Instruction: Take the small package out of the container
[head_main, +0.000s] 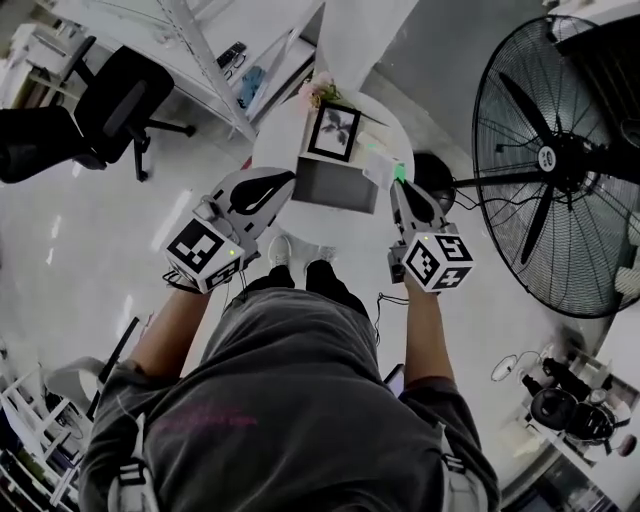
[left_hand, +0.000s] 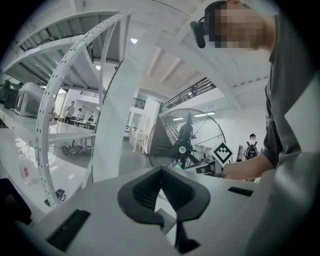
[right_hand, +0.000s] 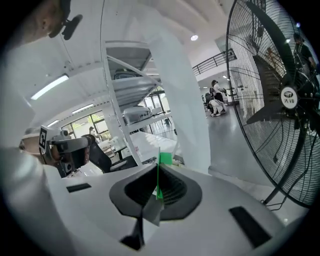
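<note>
A small flat package (head_main: 399, 171) with a green end sticks up from my right gripper (head_main: 398, 186), which is shut on it above the right side of the grey container (head_main: 335, 186). In the right gripper view the package (right_hand: 164, 159) stands edge-on between the closed jaws of the right gripper (right_hand: 158, 174). My left gripper (head_main: 288, 180) hovers over the container's left side. Its jaws meet at the tips with nothing held, as the left gripper view (left_hand: 161, 172) also shows. The container's inside is hidden from here.
The container stands on a small round white table (head_main: 275, 140) with a framed picture (head_main: 334, 131) and flowers (head_main: 318, 92) behind it. A large floor fan (head_main: 560, 160) stands close on the right. A black office chair (head_main: 110, 110) and white shelving are at the far left.
</note>
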